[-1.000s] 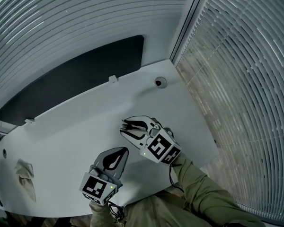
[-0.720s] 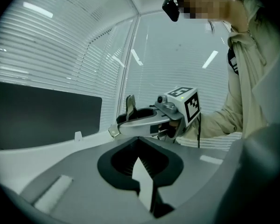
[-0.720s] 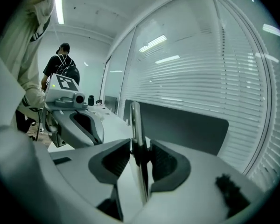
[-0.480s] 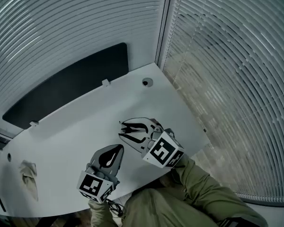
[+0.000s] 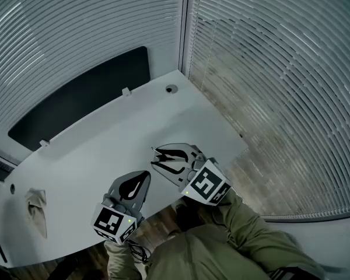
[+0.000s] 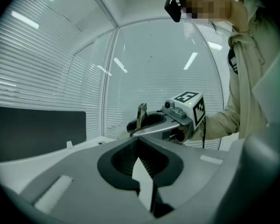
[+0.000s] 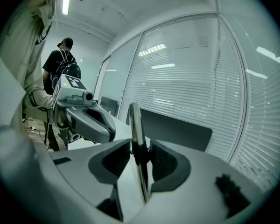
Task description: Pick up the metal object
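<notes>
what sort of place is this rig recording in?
Probably an office or meeting room: a white desk sits in a corner, slatted blinds cover the walls on two sides, and a dark panel runs behind the desk's far edge.

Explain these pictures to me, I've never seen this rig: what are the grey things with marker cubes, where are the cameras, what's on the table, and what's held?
There is no robot: a person holds a hand-held gripper in each hand. The head view comes from a camera on the person's head, looking down. The other two cameras ride on the grippers and look along their jaws. The left hand-held gripper is shut and empty. The right hand-held gripper is clamped on a thin metal object, which sticks out past its jaws. On the white table a crumpled cloth lies near the left end.
</notes>
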Demonstrator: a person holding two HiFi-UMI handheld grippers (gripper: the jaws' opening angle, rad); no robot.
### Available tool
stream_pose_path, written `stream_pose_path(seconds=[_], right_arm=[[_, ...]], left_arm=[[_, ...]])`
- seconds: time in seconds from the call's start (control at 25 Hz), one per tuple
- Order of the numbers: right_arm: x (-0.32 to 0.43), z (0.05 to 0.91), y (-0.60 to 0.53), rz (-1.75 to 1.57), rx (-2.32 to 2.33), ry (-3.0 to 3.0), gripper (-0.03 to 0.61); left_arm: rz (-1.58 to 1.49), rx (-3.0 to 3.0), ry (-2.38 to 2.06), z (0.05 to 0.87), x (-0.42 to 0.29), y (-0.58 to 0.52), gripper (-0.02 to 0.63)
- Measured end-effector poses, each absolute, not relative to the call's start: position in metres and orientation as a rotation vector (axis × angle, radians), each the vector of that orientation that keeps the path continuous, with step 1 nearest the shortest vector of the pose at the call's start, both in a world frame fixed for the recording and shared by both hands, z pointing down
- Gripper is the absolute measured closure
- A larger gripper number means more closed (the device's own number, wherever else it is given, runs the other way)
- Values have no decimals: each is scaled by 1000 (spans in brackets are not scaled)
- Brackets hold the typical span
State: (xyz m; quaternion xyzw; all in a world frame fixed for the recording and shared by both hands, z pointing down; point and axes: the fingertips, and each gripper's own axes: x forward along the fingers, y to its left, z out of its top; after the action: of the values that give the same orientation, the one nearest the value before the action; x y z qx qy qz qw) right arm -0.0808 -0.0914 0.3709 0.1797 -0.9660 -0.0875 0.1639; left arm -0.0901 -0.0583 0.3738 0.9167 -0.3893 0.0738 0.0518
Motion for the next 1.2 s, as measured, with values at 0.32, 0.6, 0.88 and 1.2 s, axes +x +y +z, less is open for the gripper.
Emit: stream_pose_path(seconds=[0.32, 0.6, 0.88, 1.2], right_arm=[[-65, 354, -7, -286, 599, -2775, 440], [-50, 346, 41, -260, 628, -2822, 440], [-45, 341, 47, -234, 592, -2848, 440], [-33, 337, 41, -232, 551, -2836, 440]], left_arm=[[241, 2871, -1123, 364, -72, 27, 609], [251, 2885, -1137, 357, -61, 72, 609], [247, 2866, -1177, 350, -57, 74, 609], [239, 2851, -1165, 347, -40, 63, 609]])
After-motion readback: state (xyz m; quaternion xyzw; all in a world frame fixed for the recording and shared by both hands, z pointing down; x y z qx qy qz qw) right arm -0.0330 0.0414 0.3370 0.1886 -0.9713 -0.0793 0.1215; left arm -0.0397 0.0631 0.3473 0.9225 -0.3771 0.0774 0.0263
